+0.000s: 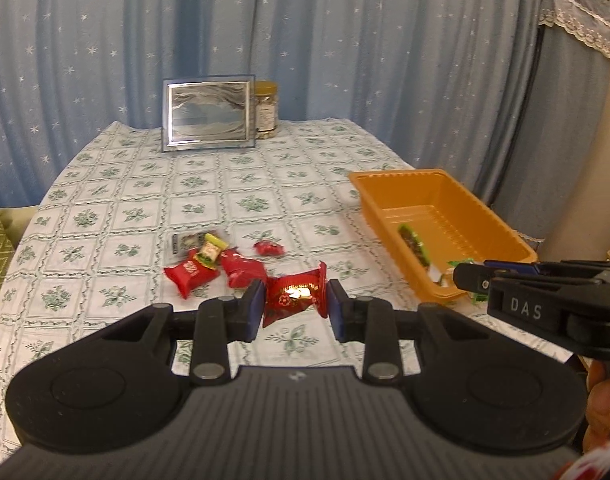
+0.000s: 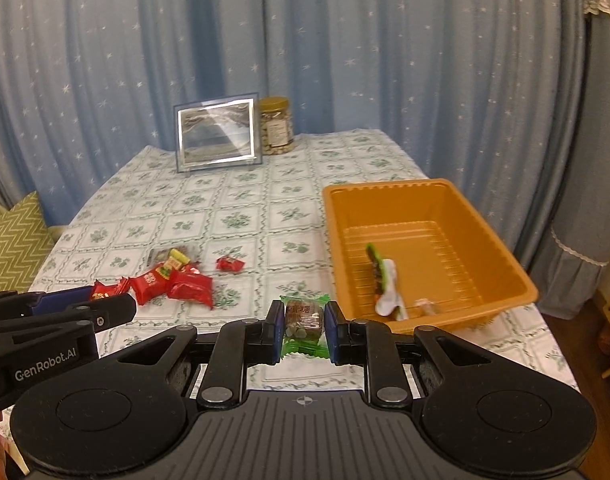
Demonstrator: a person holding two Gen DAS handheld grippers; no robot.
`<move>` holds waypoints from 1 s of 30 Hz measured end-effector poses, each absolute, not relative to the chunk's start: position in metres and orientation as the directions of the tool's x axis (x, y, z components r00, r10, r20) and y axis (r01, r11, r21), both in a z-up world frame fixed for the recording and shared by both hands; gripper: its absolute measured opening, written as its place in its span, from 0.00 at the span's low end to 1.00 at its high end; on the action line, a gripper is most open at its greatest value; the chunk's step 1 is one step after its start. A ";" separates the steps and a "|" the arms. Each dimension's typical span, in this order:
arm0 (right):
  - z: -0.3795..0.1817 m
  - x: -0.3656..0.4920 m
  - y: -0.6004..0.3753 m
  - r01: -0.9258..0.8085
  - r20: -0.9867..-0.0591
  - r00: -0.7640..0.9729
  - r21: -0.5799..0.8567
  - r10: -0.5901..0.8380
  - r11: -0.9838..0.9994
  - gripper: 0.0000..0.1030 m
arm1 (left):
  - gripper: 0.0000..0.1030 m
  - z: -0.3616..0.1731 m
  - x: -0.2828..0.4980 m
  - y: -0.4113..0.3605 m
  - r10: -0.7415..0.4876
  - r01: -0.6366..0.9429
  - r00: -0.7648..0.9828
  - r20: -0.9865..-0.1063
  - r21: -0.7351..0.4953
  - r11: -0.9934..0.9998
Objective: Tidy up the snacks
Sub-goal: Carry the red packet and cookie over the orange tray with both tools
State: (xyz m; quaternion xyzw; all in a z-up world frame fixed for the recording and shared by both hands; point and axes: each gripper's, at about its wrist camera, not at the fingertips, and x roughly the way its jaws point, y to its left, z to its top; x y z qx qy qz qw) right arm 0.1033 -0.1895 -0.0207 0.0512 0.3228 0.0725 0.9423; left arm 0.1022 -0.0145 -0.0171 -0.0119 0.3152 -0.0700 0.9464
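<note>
My left gripper [image 1: 295, 306] is shut on a red foil snack packet [image 1: 295, 294] and holds it above the tablecloth. My right gripper [image 2: 303, 326] is shut on a green-wrapped snack [image 2: 303, 320], left of the orange tray's [image 2: 501, 240] near corner. The tray [image 1: 385, 178] holds a green-wrapped bar [image 2: 375, 266] and a white wrapper [image 2: 391, 294]. A pile of red packets [image 1: 213, 270] with a yellow-green one [image 1: 213, 250] lies mid-table; it also shows in the right wrist view [image 2: 173, 280]. A small red candy [image 1: 269, 248] lies apart.
A framed picture [image 1: 208, 112] and a jar with a gold lid [image 1: 266, 110] stand at the table's far edge before blue curtains. A green zigzag cushion [image 2: 13, 244] sits left of the table. The tray lies near the table's right edge.
</note>
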 end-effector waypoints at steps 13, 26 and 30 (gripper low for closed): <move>-0.017 0.102 -0.220 -0.041 -0.596 0.794 0.142 0.119 0.989 0.21 | 0.29 -0.012 0.112 -0.047 -0.194 0.189 0.785 -0.589 -0.070 0.979; -0.018 0.112 -0.264 0.038 -0.600 0.799 0.134 0.051 0.990 0.21 | 0.29 -0.013 0.143 -0.095 -0.268 0.271 0.765 -0.586 -0.085 0.959; -0.020 0.120 -0.278 0.059 -0.604 0.796 0.136 0.035 0.989 0.21 | 0.29 -0.015 0.155 -0.107 -0.287 0.290 0.757 -0.587 -0.093 0.953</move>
